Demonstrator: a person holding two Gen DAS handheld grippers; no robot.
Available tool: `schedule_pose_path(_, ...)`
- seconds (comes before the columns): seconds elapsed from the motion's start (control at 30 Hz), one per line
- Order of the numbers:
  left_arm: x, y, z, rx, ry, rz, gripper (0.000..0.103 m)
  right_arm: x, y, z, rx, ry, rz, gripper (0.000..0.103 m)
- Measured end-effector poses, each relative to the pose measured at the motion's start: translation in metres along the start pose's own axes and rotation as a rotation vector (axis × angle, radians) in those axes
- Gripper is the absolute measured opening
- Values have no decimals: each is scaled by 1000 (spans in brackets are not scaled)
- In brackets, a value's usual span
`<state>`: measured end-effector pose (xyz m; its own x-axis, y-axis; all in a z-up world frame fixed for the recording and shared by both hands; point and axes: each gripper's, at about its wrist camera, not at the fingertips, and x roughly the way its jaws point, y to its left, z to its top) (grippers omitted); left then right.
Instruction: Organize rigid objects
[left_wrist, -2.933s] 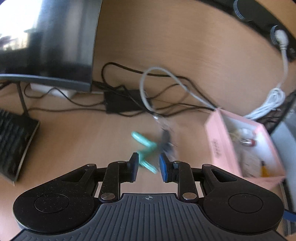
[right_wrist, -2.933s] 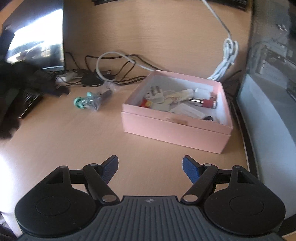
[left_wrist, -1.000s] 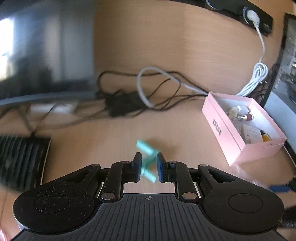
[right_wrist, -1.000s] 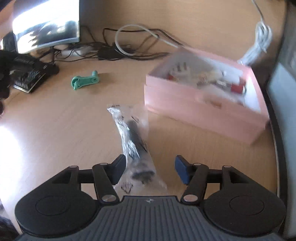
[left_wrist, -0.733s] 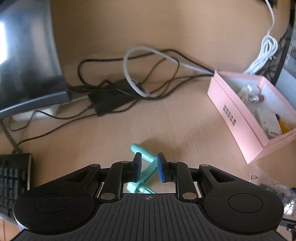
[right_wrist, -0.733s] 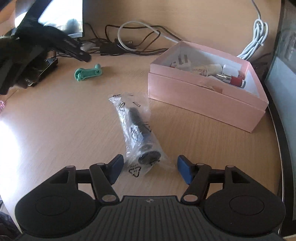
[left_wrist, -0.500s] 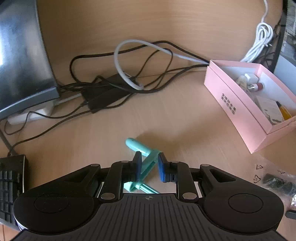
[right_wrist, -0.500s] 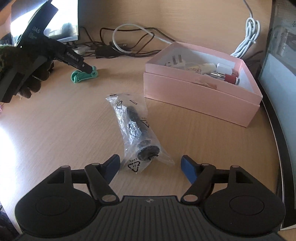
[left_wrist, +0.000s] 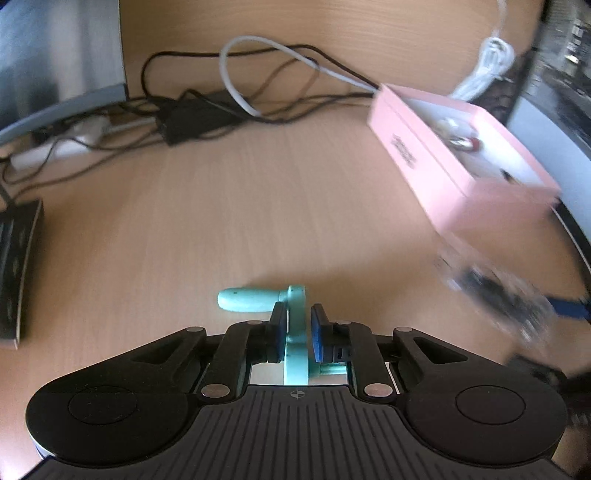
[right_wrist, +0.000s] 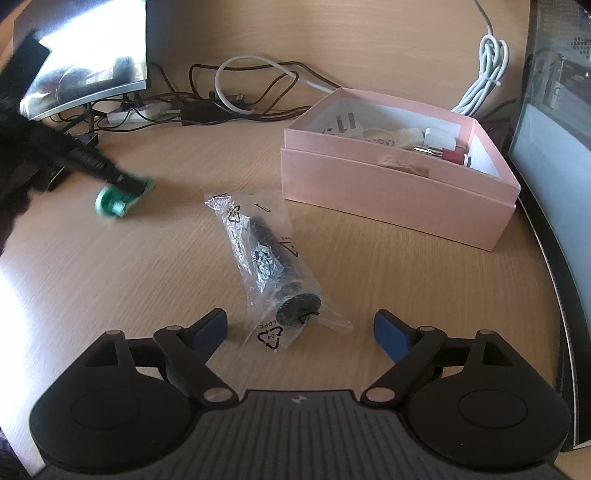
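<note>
desk (right_wrist: 110, 277) carries all | pink box (right_wrist: 399, 192) is set toward the right edge, open-topped | bagged black part (right_wrist: 273, 266) is laid lengthwise before the wide-spread right gripper (right_wrist: 299, 330) | left gripper (left_wrist: 297, 334) is held low, clamped on the teal crank (left_wrist: 295, 332), handle pointed left | cables (left_wrist: 258, 88) are bunched along the back edge

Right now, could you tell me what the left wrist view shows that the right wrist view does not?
Only the left wrist view shows the left gripper closed on the teal part, plus a keyboard edge. Only the right wrist view shows the open right gripper around the bagged black part, and the plug in the box. Both show the pink box and cables.
</note>
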<state>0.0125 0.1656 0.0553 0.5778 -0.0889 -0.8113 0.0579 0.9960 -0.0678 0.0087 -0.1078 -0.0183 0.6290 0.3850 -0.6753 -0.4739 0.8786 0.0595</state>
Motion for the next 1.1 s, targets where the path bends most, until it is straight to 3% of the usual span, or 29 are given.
schedule_pose_path(0.2, -21, -9, -30, -67, -5, -15, 17, 4, 3, -3, -21, 8, 28, 103)
schedule_pose_path(0.27, -19, -9, -35, -93, 24, -17, 17, 5, 3, -2, -15, 12, 22, 103)
schedule_pose_path(0.47, -24, -12, -43, -111, -5, -16, 18, 7, 2, 9, -43, 80, 43, 102)
schedule_pose_path(0.53, -25, -14, -44, -107, -7, -10, 18, 5, -1, 14, -32, 87, 56, 90)
schedule_pose_path(0.6, -25, -16, -45, -112, -5, -8, 18, 0, -6, 19, -10, 64, 54, 90)
schedule_pose_path(0.8, -26, -16, -48, -137, -5, -47, 18, -12, -15, 23, -77, -63, -206, 90)
schedule_pose_path(0.87, -28, -19, -52, -147, -14, -50, 18, -21, -19, 23, -69, -128, -236, 90)
schedule_pose_path(1.1, -33, -26, -59, -162, -33, -40, 17, -22, -5, 24, -77, -125, -91, 90)
